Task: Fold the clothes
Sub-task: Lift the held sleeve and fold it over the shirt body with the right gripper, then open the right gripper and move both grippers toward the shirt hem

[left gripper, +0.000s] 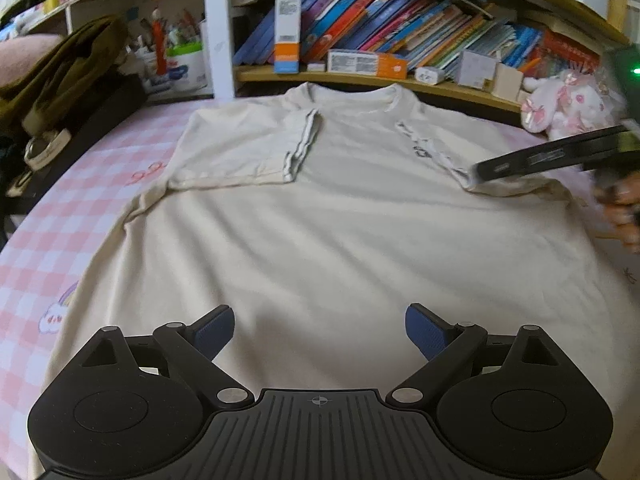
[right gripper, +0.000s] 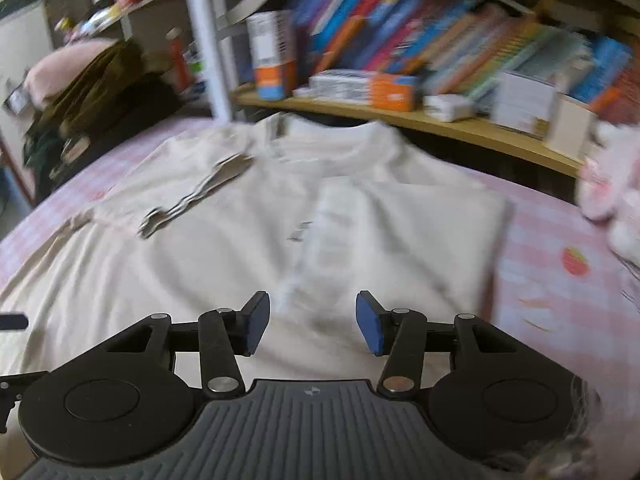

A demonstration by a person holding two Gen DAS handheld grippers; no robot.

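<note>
I see the cream cotton T-shirt (left gripper: 320, 216) lying flat on the pink-and-white checked bedsheet (left gripper: 52, 216), both sleeves folded in over its chest. My left gripper (left gripper: 320, 334) hovers above the hem, jaws spread wide and empty. My right gripper (right gripper: 313, 322) stands parted over the folded right sleeve (right gripper: 404, 236), pinching nothing.

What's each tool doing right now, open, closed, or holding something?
Left tool: open, holding nothing, over the shirt.
Right tool: open, nothing between its pads.
</note>
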